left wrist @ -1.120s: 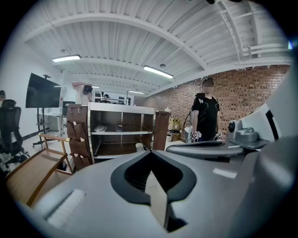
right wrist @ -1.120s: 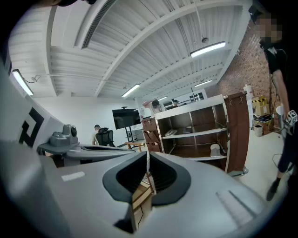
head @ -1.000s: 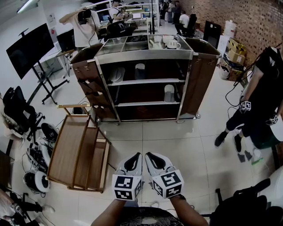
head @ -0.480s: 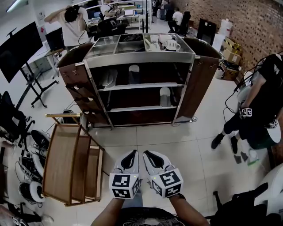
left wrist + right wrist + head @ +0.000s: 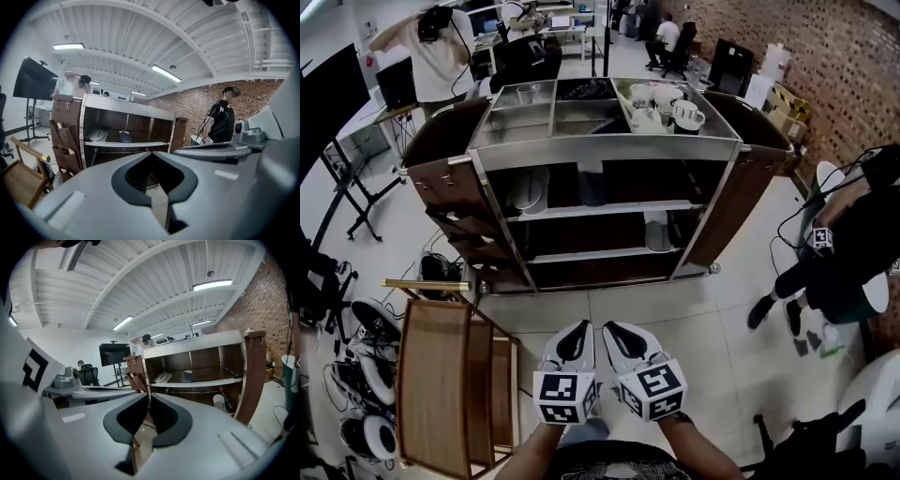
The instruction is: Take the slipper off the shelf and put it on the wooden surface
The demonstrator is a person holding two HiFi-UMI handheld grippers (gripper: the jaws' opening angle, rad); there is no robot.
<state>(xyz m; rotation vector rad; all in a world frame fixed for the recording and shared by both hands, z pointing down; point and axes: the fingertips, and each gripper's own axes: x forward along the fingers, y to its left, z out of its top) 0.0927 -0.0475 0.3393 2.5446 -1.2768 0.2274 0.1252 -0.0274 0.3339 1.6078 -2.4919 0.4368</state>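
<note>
Tiled floor (image 5: 684, 328), brick wall (image 5: 844, 56) right; only head view shows shelf-top cups (image 5: 675, 111). Left hand-held gripper (image 5: 584, 329), right hand-held gripper (image 5: 610, 329): closed.

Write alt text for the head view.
Two grippers, left and right, are held side by side, shut and empty, above a tiled floor, facing a shelved cart. A white slipper lies on its upper shelf. A wooden rack stands at lower left.

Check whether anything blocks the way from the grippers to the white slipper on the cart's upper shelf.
Nothing visible does. Bare floor separates the left gripper and right gripper from the cart, whose open front leaves the white slipper exposed.
</note>
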